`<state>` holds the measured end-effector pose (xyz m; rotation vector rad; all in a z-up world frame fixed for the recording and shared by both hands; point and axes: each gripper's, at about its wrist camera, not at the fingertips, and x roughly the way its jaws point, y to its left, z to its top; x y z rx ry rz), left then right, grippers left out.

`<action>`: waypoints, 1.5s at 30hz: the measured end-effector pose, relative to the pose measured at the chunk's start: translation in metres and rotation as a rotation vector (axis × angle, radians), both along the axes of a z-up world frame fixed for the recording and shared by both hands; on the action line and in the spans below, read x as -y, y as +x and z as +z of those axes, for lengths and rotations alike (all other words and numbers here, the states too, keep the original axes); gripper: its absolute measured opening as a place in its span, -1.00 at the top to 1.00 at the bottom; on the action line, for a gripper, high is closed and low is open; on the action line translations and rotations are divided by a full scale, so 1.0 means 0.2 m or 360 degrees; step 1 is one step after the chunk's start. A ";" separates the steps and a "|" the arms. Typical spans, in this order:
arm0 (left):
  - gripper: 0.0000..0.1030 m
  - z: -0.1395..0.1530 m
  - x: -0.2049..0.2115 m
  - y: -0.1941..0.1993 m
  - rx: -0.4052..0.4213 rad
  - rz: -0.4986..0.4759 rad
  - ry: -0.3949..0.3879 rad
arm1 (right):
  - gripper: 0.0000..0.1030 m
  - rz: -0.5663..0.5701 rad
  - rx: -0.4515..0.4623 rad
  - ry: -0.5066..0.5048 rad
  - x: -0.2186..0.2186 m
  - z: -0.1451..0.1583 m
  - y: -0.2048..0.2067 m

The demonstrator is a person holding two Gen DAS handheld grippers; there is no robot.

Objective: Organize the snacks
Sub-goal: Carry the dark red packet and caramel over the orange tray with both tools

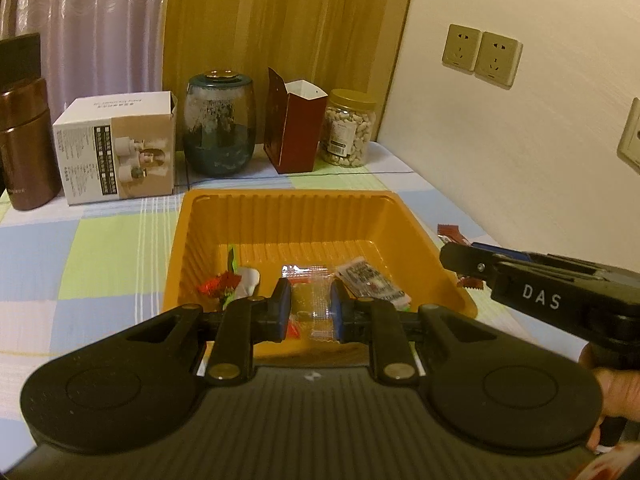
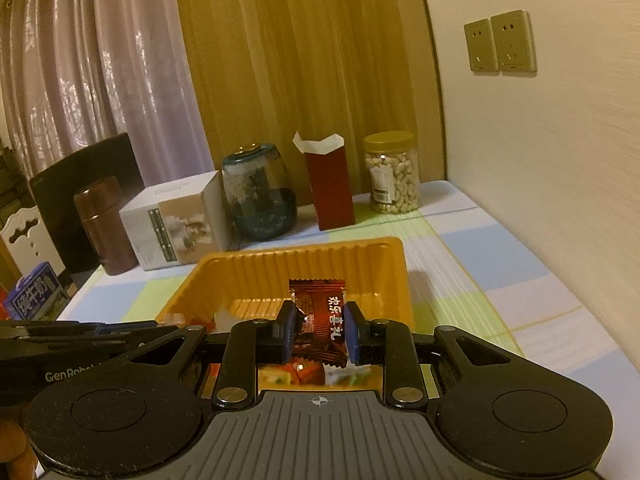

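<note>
An orange plastic tray sits on the checked tablecloth and holds a red-and-green snack, a black-and-white packet and other wrapped snacks. My left gripper is shut on a clear snack packet over the tray's near part. My right gripper is shut on a brown candy packet with white characters, held over the tray. The right gripper also shows in the left wrist view, beside the tray's right rim. A red candy lies on the cloth to the right of the tray.
Along the back stand a brown flask, a white box, a dark glass jar, an open red carton and a jar of nuts. A blue carton is at far left. The wall is at the right.
</note>
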<state>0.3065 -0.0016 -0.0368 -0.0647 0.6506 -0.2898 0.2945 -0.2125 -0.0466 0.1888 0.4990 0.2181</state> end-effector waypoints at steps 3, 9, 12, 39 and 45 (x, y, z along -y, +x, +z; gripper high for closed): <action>0.64 0.00 -0.01 0.05 -0.0003 0.0008 -0.0005 | 0.50 -0.0002 0.0002 0.0008 -0.01 0.00 0.05; 0.64 -0.02 -0.04 0.13 -0.0023 0.0029 -0.0017 | 0.50 -0.0010 -0.0026 0.0019 -0.03 -0.03 0.17; 0.64 -0.04 -0.05 0.17 -0.0036 0.0038 -0.0027 | 0.50 -0.0006 -0.0046 0.0020 -0.04 -0.05 0.22; 0.64 -0.16 -0.05 0.41 -0.0100 0.0052 0.0005 | 0.50 0.0009 -0.0119 0.0009 -0.08 -0.13 0.41; 0.13 -0.15 -0.06 0.40 -0.0038 0.0072 -0.0053 | 0.50 0.0010 -0.0118 0.0003 -0.09 -0.13 0.41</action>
